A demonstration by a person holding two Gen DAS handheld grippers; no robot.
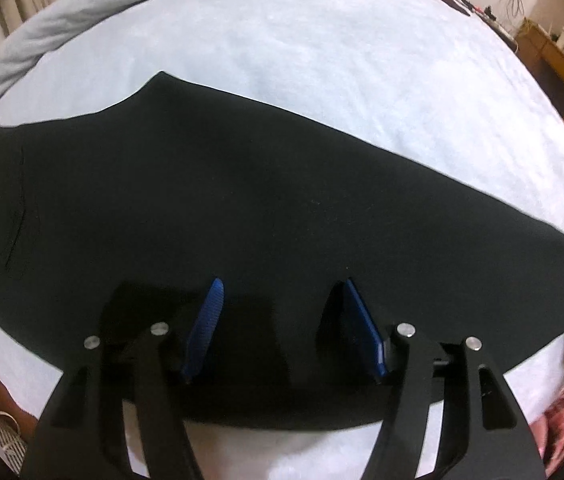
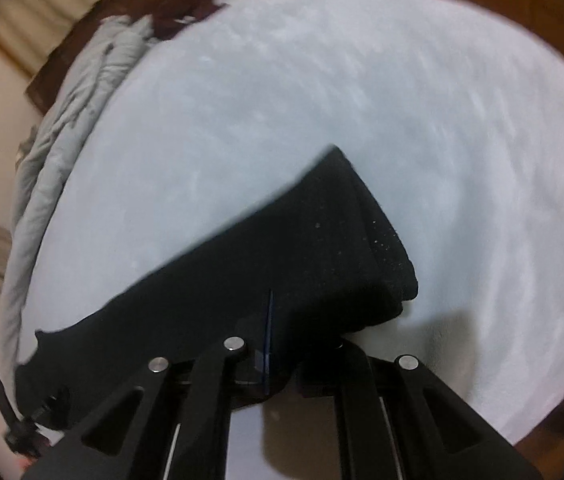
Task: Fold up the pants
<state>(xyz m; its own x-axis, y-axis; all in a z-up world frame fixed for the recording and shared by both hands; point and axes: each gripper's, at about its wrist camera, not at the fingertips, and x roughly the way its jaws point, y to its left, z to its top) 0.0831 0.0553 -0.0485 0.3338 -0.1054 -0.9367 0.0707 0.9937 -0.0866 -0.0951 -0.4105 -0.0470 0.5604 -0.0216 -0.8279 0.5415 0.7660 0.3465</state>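
We find nothing we can read in either view: no words, labels, brand marks, numbers or signs show on any surface that we can make out, and the small objects at the edges of the room are too blurred and too small for us to tell whether they carry any print

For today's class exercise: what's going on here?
A person with a gripper in each hand is folding black pants on a pale blue bed. The right gripper is shut on the fabric near the cuff end. The left gripper is open above the pants, gripping nothing.
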